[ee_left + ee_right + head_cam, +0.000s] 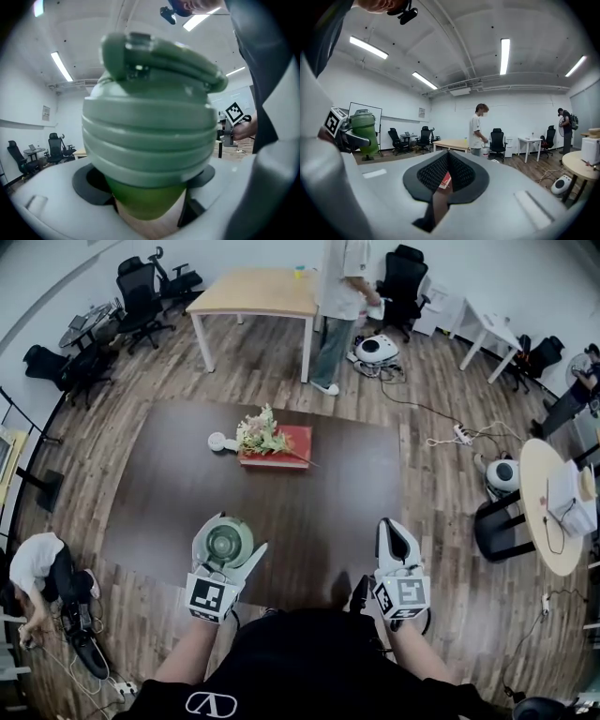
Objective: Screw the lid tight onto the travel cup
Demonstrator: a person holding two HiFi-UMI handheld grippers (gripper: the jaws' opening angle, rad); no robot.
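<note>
Green travel cup [150, 140] sits clamped in left gripper [228, 538]; right gripper [447, 164] shows touching jaws in its own view.

Head view steeply down on table [159, 502], left gripper view tight on cup [150, 140], right gripper view level, sharing cup.

floor: wood planks [450, 549] | walls [520, 117]: white | light: ceiling strip lamps [505, 55], lit | furniture: dark table [159, 502] in the middle; light wooden table [258, 292] beyond it; black office chairs [141, 292] at far left; white desk [492, 329] at far right; round table [536, 474] at right
</note>
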